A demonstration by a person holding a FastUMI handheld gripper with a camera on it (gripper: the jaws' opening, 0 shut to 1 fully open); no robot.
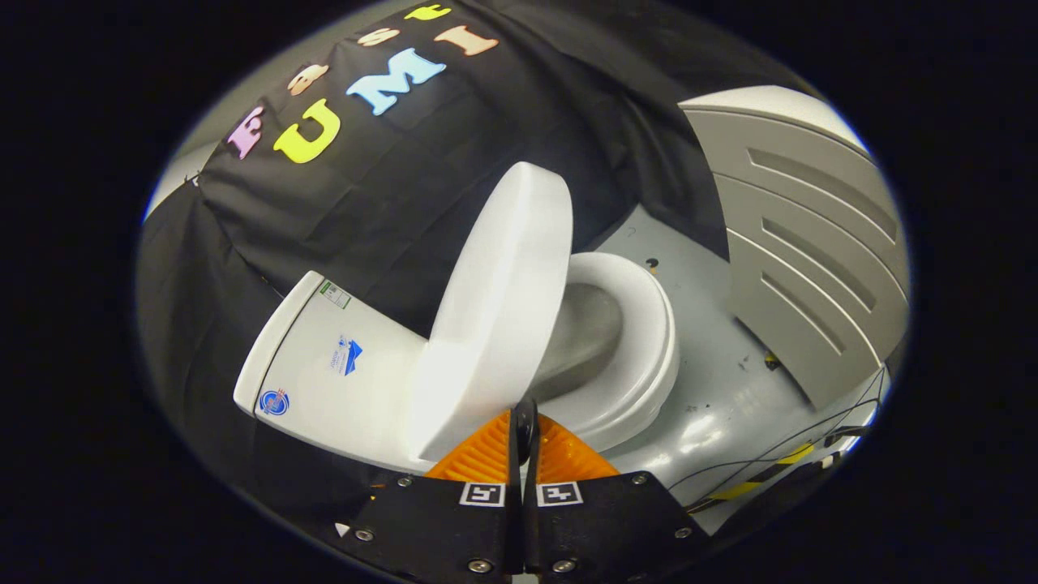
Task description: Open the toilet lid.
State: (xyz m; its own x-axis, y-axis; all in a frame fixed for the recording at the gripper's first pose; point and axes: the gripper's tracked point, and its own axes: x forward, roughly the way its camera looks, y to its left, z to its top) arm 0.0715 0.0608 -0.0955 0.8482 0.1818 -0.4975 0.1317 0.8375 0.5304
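The toilet lid stands raised off the seat, nearly upright. The tongs are pressed together, empty, just below its edge. Little seems left.

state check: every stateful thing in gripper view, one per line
toilet lid: raised well clear of the seat, open.
toilet seat: down on the bowl, uncovered.
toilet bowl: exposed, inside looks grey; whether it holds water is unclear.
tank: upright behind the lid, top closed.
tool: orange fingers shut together, holding nothing, tips just short of the lid's lower edge.
grey panel: standing beside the toilet.
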